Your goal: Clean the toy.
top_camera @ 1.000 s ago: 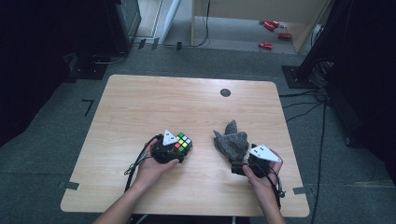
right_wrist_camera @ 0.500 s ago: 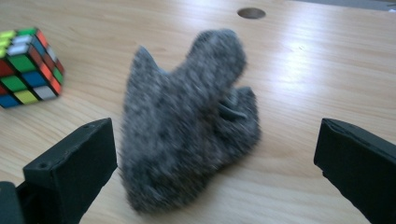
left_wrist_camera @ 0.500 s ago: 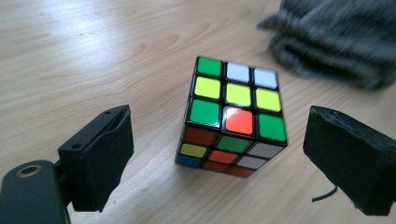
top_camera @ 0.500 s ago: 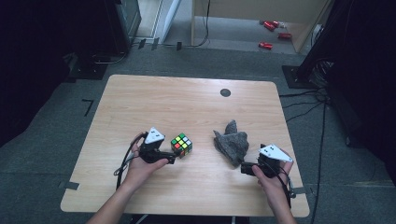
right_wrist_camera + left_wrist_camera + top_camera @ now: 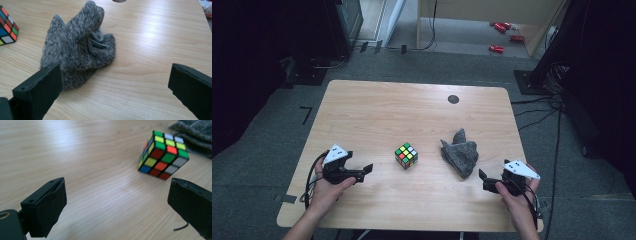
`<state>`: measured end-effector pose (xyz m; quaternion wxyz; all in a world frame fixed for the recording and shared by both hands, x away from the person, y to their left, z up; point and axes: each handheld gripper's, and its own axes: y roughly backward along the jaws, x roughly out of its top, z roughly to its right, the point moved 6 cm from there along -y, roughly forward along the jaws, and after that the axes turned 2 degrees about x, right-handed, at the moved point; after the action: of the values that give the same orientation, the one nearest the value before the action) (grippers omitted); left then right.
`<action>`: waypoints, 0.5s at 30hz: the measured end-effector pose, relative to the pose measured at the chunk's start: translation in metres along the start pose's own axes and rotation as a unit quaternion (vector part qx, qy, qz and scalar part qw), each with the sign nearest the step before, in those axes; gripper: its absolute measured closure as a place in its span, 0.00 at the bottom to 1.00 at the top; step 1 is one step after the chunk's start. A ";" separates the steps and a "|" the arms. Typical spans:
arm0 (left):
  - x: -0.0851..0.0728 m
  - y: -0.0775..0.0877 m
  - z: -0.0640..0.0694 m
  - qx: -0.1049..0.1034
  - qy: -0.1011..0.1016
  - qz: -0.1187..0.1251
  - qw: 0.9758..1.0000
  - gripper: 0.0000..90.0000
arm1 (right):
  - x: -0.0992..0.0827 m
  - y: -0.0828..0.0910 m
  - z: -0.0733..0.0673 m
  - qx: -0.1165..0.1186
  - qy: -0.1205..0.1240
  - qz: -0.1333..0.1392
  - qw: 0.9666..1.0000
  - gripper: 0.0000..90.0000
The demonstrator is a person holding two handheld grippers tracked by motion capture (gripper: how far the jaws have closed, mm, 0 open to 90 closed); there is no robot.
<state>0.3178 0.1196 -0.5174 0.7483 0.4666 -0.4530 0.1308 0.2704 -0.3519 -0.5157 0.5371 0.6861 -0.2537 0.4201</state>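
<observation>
Puzzle cube (image 5: 406, 155) and grey sock (image 5: 460, 154) rest mid-table, apart. Left gripper (image 5: 368, 169), jaws just opened wide, and right gripper (image 5: 482, 175) are released, empty. A careless re-approach could knock the cube askew.

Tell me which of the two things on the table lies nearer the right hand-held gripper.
The grey cloth. It lies crumpled just ahead of the right hand-held gripper, while the cube sits farther off, toward the left hand-held gripper.
</observation>
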 end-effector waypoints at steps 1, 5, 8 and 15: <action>-0.004 0.004 -0.003 -0.001 0.004 -0.001 1.000 0.04 | -0.001 0.001 0.001 -0.001 0.000 -0.001 1.000 0.00; -0.017 0.019 -0.018 0.007 0.017 0.000 1.000 0.04 | -0.006 0.005 0.009 -0.012 0.000 -0.006 1.000 0.00; -0.024 0.028 -0.026 0.017 0.019 -0.003 1.000 0.04 | -0.012 0.009 0.017 -0.018 -0.001 -0.012 1.000 0.00; -0.049 0.043 -0.041 0.042 0.025 -0.016 0.999 0.04 | -0.031 0.018 0.033 -0.033 -0.002 -0.031 0.999 0.00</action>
<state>0.2870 0.1866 -0.5381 0.7411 0.5014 -0.4207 0.1495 0.2502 -0.3920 -0.5353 0.5717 0.6763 -0.2472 0.3933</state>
